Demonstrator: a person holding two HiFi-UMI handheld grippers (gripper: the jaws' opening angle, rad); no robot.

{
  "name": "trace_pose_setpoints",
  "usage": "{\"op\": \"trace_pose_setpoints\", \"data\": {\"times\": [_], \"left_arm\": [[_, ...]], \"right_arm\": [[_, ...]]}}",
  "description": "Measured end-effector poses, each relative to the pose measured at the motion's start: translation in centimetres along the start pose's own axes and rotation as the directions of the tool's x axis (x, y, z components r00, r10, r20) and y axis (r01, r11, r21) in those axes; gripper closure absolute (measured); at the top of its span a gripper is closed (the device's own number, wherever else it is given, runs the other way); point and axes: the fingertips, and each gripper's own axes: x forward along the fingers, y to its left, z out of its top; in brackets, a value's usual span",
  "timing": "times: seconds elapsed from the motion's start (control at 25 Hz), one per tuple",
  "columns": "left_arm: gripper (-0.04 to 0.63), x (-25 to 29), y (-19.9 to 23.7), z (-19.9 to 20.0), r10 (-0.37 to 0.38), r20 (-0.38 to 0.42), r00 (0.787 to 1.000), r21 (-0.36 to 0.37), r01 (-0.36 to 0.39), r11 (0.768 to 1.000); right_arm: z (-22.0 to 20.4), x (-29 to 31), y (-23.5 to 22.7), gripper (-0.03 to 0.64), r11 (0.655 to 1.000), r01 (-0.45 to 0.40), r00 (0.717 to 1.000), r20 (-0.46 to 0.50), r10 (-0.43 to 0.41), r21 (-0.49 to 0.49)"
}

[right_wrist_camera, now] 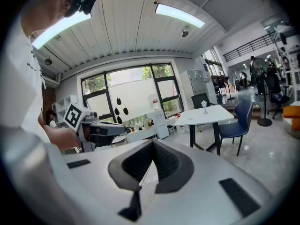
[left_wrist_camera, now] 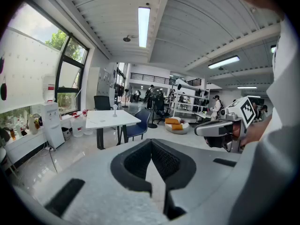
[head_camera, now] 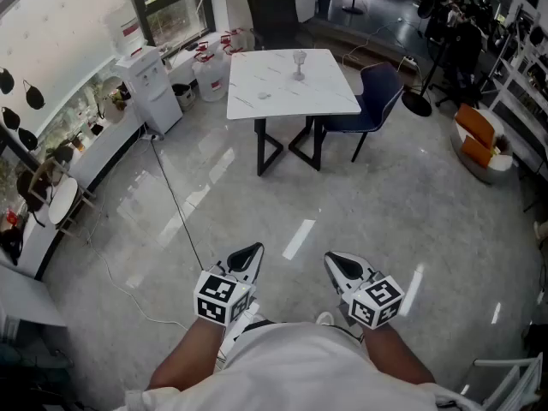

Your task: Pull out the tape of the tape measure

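A white marble-patterned square table on black legs (head_camera: 287, 92) stands well ahead of the person, across a stretch of glossy grey floor (head_camera: 385, 204). The left gripper (head_camera: 251, 253), a black two-jaw tong with a marker cube, and the right gripper (head_camera: 336, 262), its twin, hang side by side close to the person's waist. Both are well short of the table, aimed toward it and tipped slightly down. Each has its jaws pressed together with nothing between them, which reads as a resting carry, since nothing lies within reach. No tape measure can be made out. On the table stand a small clear stemmed glass (head_camera: 299, 63) near its far edge and a tiny pale object (head_camera: 264, 95) nearer its middle, too small to identify. A dark blue chair (head_camera: 377, 92) is tucked against the table's right side. The pull has probably not begun, and the table must be approached first
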Motion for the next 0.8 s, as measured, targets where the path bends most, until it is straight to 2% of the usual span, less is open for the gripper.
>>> {"op": "trace_pose_setpoints", "data": {"times": [0.36, 0.6, 0.8], "left_arm": [[0.588, -0.4, 1.1, 0.8, 0.015, 0.002, 1.0, 0.034, -0.015, 0.999], [0.588, -0.9, 2.3, 0.4, -0.012, 0.001, 1.0, 0.031, 0.012, 0.999], [0.588, -1.8, 3.7, 0.1, -0.021, 0.005, 1.0, 0.027, 0.02, 0.999]], "right_arm": [[0.0, 1.2, 0.4, 0.614, 1.0, 0.0, 1.0, -0.007, 0.0, 0.0], [0.7, 2.4, 1.1, 0.613, 1.0, 0.012, 1.0, 0.017, -0.012, 0.023], [-0.2, 4.3, 3.6, 0.612, 1.0, -0.009, 1.0, -0.011, 0.009, -0.003]]}}
